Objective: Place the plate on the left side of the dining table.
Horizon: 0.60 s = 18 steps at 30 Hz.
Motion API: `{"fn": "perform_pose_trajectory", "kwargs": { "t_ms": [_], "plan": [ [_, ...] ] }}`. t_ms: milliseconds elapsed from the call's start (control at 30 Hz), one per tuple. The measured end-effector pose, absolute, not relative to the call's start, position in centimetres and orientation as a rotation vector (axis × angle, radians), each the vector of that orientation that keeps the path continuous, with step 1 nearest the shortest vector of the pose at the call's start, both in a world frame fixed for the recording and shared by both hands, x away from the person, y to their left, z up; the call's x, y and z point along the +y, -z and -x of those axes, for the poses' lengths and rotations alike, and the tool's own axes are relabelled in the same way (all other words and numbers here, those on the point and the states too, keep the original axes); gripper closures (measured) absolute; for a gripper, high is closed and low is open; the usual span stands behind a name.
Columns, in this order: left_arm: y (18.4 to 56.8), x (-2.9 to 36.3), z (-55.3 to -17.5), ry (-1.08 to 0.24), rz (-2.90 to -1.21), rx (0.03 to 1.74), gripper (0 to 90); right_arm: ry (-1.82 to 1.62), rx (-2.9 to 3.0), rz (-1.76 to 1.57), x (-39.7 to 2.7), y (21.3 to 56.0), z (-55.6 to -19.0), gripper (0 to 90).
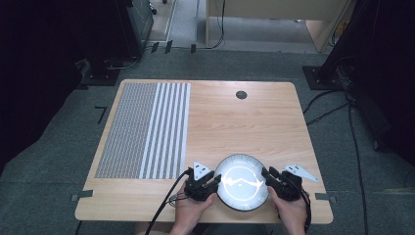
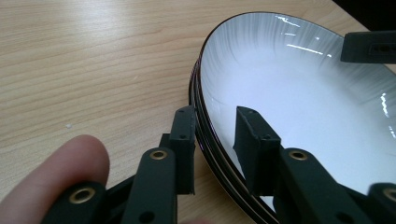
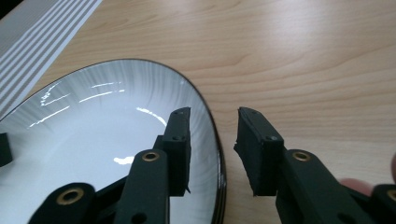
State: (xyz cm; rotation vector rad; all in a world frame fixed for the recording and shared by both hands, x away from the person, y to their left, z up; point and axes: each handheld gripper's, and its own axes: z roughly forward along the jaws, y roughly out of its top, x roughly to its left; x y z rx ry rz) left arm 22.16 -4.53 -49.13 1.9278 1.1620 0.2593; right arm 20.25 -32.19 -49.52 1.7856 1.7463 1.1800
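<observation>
A white plate with a dark rim lies near the table's front edge. In the left gripper view more rims show under its edge, like a stack. My left gripper sits at the plate's left side, and its jaws straddle the rim with gaps on both sides, open. At the right side my right gripper does the same, its jaws standing on either side of the rim without touching it. A jaw of the right gripper shows across the plate.
A grey-and-white striped mat covers the left part of the wooden table. A small dark round disc sits near the far edge. A black cable trails off the front edge from the left gripper.
</observation>
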Motion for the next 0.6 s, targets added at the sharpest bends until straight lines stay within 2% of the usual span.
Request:
{"fn": "perform_pose_trajectory", "kwargs": {
  "t_ms": [167,600],
  "plan": [
    [49.04,-4.67,-22.08,-0.291,-1.942,1.141,73.7,-1.196,1.76,-1.841,-32.24,50.02,-20.29,76.0],
    [48.89,-4.6,-22.11,-0.297,-1.95,1.123,74.8,-1.231,1.678,-1.932,-32.63,49.68,-20.03,81.4]
  ]
}}
